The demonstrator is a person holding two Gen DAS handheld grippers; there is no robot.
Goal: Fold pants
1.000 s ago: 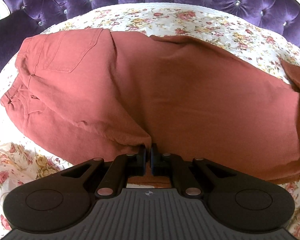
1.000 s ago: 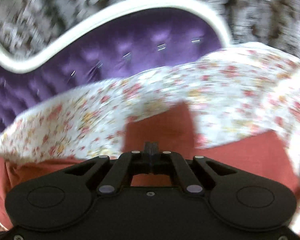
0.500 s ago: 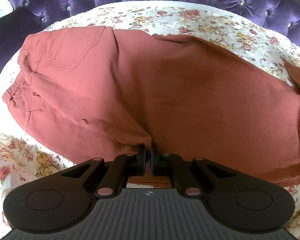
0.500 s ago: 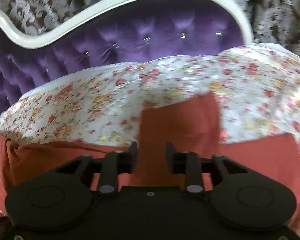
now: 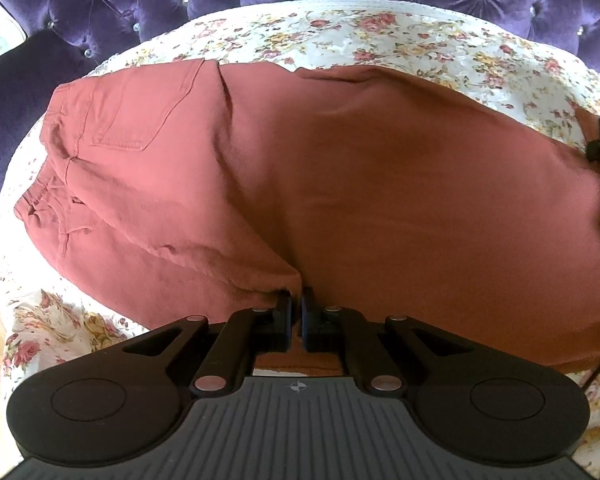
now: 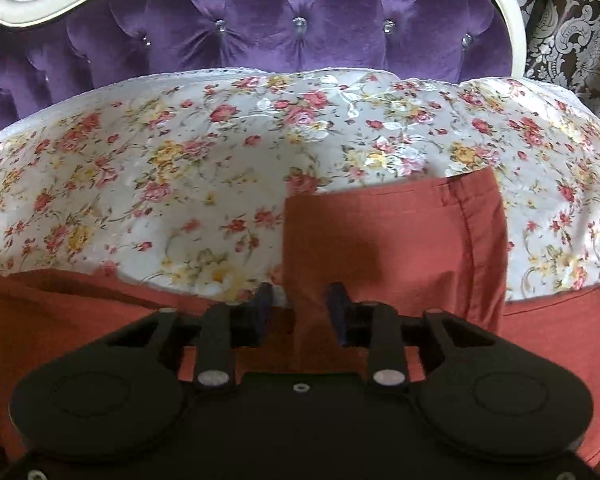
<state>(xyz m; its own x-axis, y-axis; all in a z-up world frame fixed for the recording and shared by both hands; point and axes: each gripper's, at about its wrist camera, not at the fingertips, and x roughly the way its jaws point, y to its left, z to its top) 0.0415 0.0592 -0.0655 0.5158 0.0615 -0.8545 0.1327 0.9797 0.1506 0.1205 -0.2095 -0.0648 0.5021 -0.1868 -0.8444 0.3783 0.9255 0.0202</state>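
One pair of rust-red pants (image 5: 340, 184) lies on the floral bedspread (image 6: 180, 184) — no readable label. Your left gripper (image 5: 296, 312) pinches its near edge; your right gripper (image 6: 300, 300) is closing, jaws apart around a leg's edge.

My left gripper (image 5: 296, 312) sits low in the middle of its own view, angled steeply downward. Its two fingers (image 5: 284, 320) are drawn almost together, leaving only a thin slit, and cloth is pinched in that slit. My right gripper (image 6: 300, 308) is also at the bottom centre of its own view, tilted downward. Its jaws are apart and closing, with cloth lying between them but neither pad pressing on it yet. A dark piece of it shows at the right edge of the left view.
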